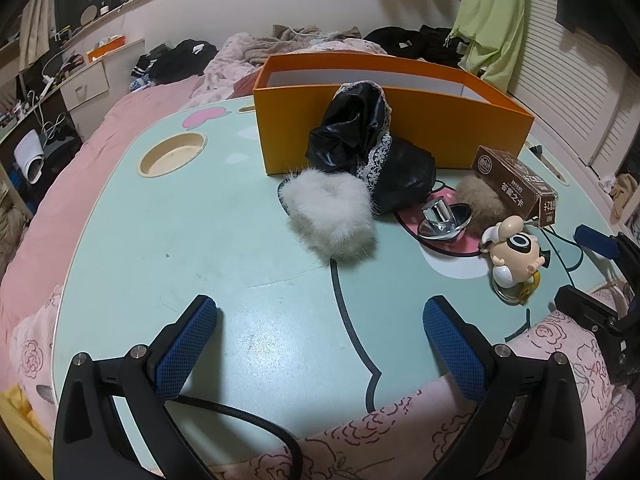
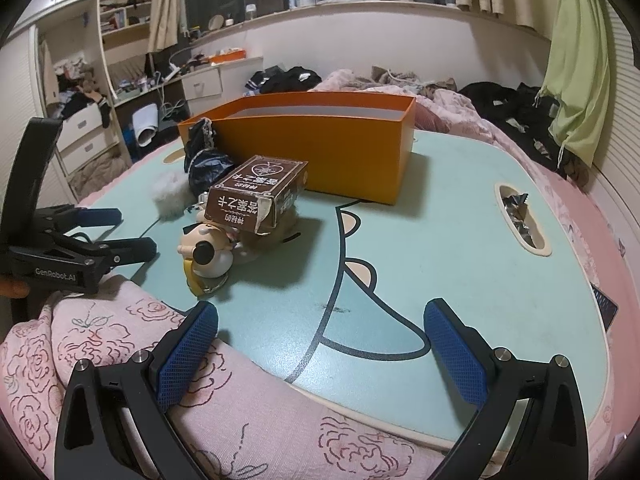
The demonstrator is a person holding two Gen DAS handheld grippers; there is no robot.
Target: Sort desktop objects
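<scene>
Orange box [image 1: 392, 136] sits at the desk's [image 1: 180, 240] far edge. Left tool [image 1: 320, 340] and right tool [image 2: 320, 344] both gape, empty. The brown carton [image 2: 256, 196], perched atop clutter, could topple if nudged.

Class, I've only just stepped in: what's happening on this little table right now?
A person holds a two-finger gripper in each hand above a mint-green lap table on a bed. Both the left gripper and the right gripper are open and hold nothing. The orange box at the back looks empty. Still loose in front of it: a white fluffy item, a black bag, a brown carton, a shiny metal piece and a small figurine. Sorting seems not yet begun.
</scene>
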